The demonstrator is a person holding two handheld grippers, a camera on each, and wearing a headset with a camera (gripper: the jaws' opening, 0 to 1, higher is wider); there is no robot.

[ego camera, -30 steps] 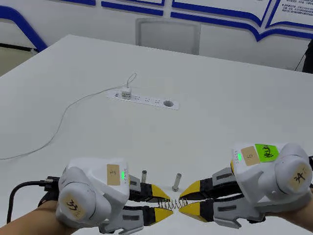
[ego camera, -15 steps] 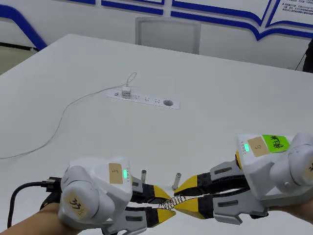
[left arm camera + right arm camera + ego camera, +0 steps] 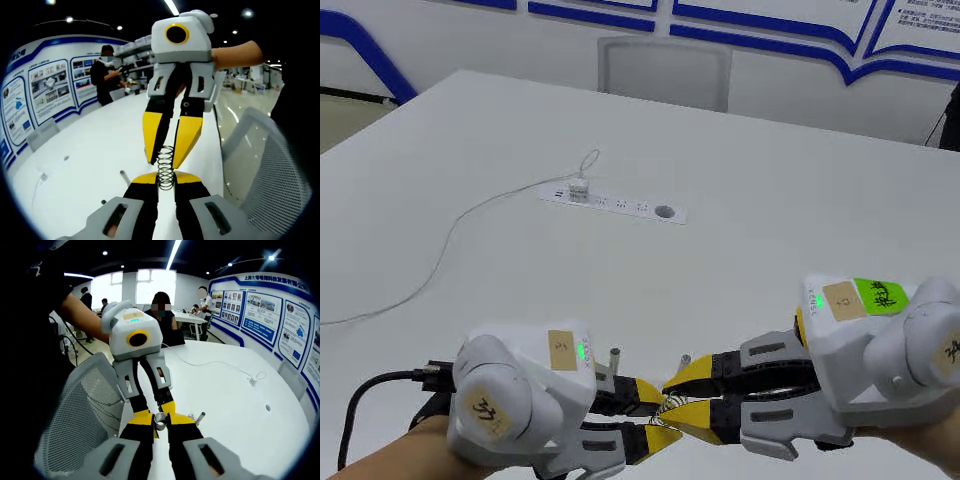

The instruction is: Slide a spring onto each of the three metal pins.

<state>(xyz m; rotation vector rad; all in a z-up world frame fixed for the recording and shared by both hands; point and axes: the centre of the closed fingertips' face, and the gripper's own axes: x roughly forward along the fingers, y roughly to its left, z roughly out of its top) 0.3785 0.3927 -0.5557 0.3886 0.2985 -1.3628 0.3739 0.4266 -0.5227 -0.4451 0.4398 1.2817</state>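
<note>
Right at the near edge of the bench (image 3: 790, 230), the left gripper (image 3: 165, 179) and right gripper (image 3: 159, 424) are nose to nose. Their yellow wedge tips are almost touching. A thin wire coil spring (image 3: 165, 162) is strung between them, and each claw is closed down to a narrow slit, pinching one end of it. So the spring is up in the air over that near edge, not on anything.

Just behind the tips, two short, upright steel cylinders stand on the bench. They're the left pin (image 3: 615, 358) and the right pin (image 3: 686, 357), which is partly hidden by a yellow finger. It's tight there.

Past that it's just smooth matte white top with plenty of open room. Mid-bench there's a flat white power strip (image 3: 620, 204) with a thin cable (image 3: 450, 240) snaking off toward the left edge. A grey mesh-back chair (image 3: 665, 70) sits at the far edge.
</note>
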